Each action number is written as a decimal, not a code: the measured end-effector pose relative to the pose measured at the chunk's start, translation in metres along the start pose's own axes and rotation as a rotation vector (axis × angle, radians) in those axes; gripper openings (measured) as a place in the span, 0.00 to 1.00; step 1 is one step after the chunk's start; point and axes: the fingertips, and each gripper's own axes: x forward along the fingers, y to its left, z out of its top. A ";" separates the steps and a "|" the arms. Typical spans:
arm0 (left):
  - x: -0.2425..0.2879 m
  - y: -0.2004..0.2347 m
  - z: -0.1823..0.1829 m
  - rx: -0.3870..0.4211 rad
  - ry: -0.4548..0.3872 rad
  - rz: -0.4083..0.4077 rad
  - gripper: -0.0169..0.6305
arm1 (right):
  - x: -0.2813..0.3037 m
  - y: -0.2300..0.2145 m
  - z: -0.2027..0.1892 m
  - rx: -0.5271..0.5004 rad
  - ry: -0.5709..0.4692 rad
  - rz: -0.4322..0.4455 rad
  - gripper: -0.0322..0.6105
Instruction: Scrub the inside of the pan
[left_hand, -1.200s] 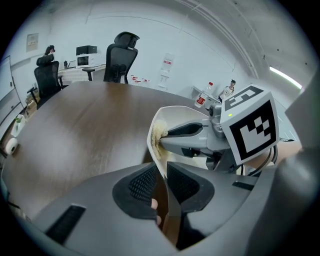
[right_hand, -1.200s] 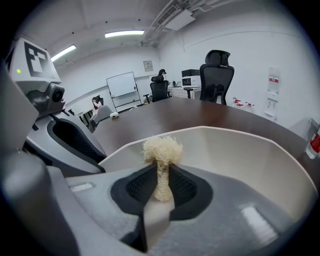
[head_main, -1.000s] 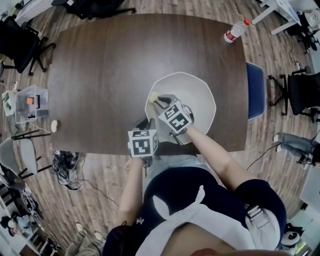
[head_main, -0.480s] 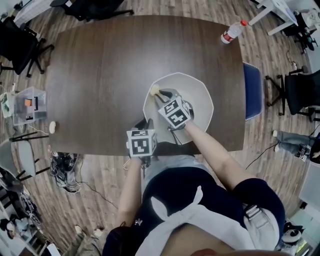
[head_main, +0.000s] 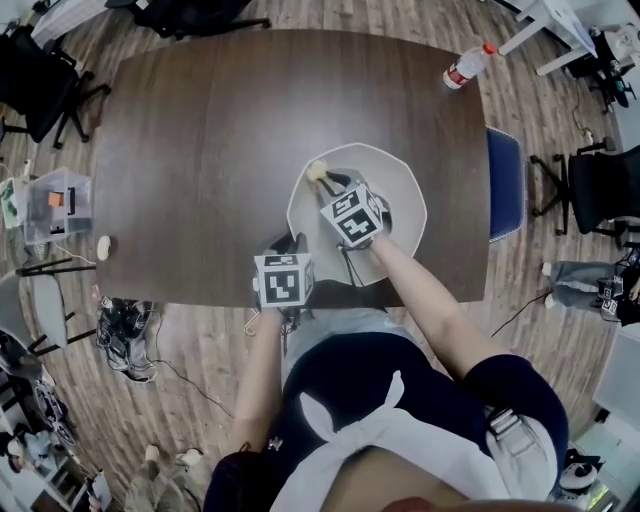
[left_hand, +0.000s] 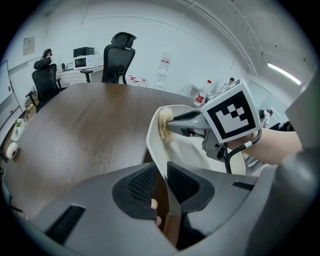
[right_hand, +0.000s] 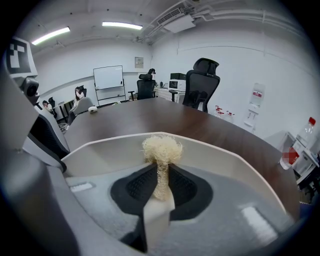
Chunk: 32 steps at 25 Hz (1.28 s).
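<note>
1. The left gripper (head_main: 292, 246) sits at the near-left edge of the cream, eight-sided shallow pan (head_main: 402, 205). Its two dark pads are closed on the pan's thin rim (left_hand: 152, 145), one pad inside the wall and one outside, so this hand appears to be steadying the pan
2. The pan rests on the dark brown wooden table (head_main: 200, 140), at the table's near side. Its open inside faces up
3. Inside the pan, at its far-left wall, is the pale straw-coloured fibrous scrubber (head_main: 317, 170). The frayed tuft (right_hand: 161, 149) is close against the inner wall, though I cannot confirm contact
4. The right gripper (head_main: 331, 182) reaches in over the pan's near rim. Its jaws are pinched together on the scrubber's narrow stem (right_hand: 160, 175), and the tuft sticks out just past the fingertips along their own line
5. The right hand is the working one. The unscrubbed floor and right-hand walls of the pan lie to the right of the tuft and nearer than it, so the next stroke likely sweeps that way
</note>
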 end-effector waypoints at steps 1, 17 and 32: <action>0.000 0.000 0.000 -0.001 0.000 0.000 0.14 | 0.001 -0.003 -0.002 0.004 0.002 -0.005 0.15; -0.002 0.001 0.002 -0.005 -0.002 0.024 0.14 | -0.006 -0.051 -0.023 0.087 0.039 -0.118 0.15; -0.003 -0.003 -0.002 -0.005 -0.002 0.025 0.14 | -0.029 -0.080 -0.041 0.125 0.121 -0.209 0.15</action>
